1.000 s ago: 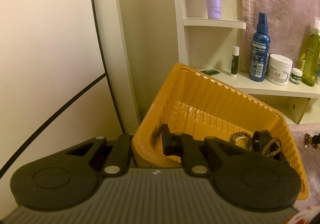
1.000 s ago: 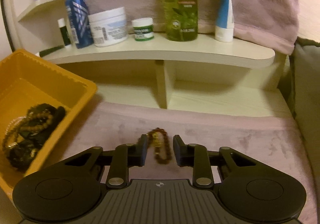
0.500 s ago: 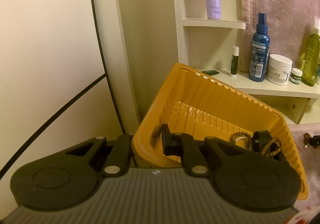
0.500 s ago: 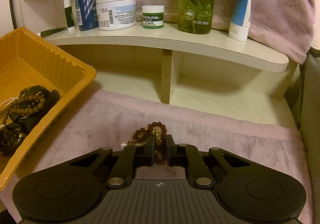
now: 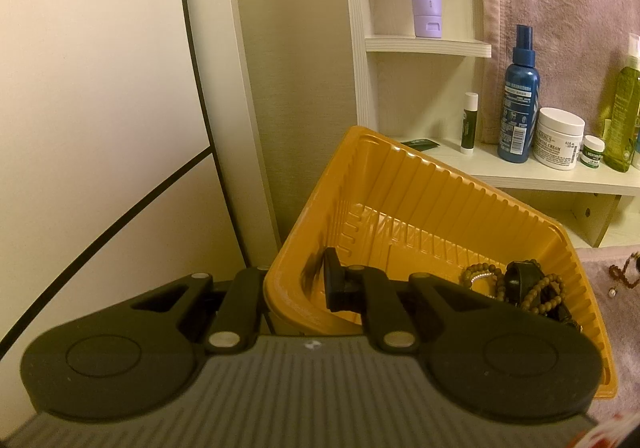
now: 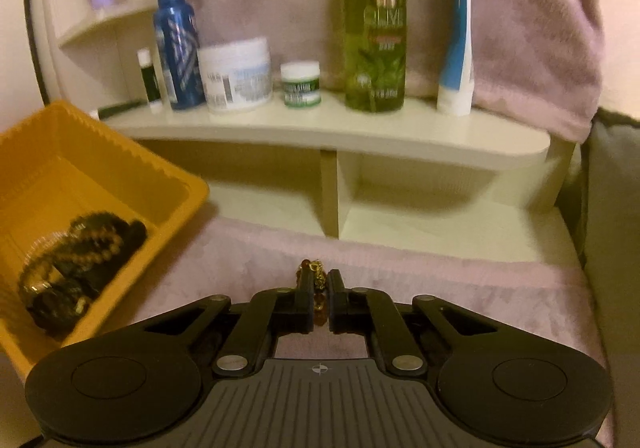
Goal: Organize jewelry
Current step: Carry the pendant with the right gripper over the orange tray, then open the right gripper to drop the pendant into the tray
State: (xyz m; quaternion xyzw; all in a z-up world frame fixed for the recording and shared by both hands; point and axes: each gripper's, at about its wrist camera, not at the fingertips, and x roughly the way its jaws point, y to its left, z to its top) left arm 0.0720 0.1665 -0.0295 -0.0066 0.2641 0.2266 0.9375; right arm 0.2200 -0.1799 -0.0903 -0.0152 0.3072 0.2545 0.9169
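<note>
My left gripper [image 5: 298, 288] is shut on the near left wall of the orange tray [image 5: 420, 184], one finger inside and one outside. Several bead bracelets [image 5: 532, 288] lie in the tray's right end; they also show in the right wrist view [image 6: 80, 256], in the tray [image 6: 168, 172]. My right gripper [image 6: 319, 296] is shut on a brown bead bracelet [image 6: 316, 278] and holds it above the pink cloth [image 6: 440, 288]. From the left wrist view the bracelet [image 5: 624, 272] hangs at the right edge.
A cream shelf [image 6: 320, 128] behind carries a blue spray bottle [image 6: 178, 40], a white cream jar [image 6: 236, 74], a small green jar [image 6: 301, 84], a green olive bottle [image 6: 374, 20] and a blue tube [image 6: 458, 36]. A pink towel [image 6: 520, 8] hangs behind.
My right gripper closed on the brown bracelet lying on the cloth and lifted it. The left gripper has kept its hold on the tray wall.
</note>
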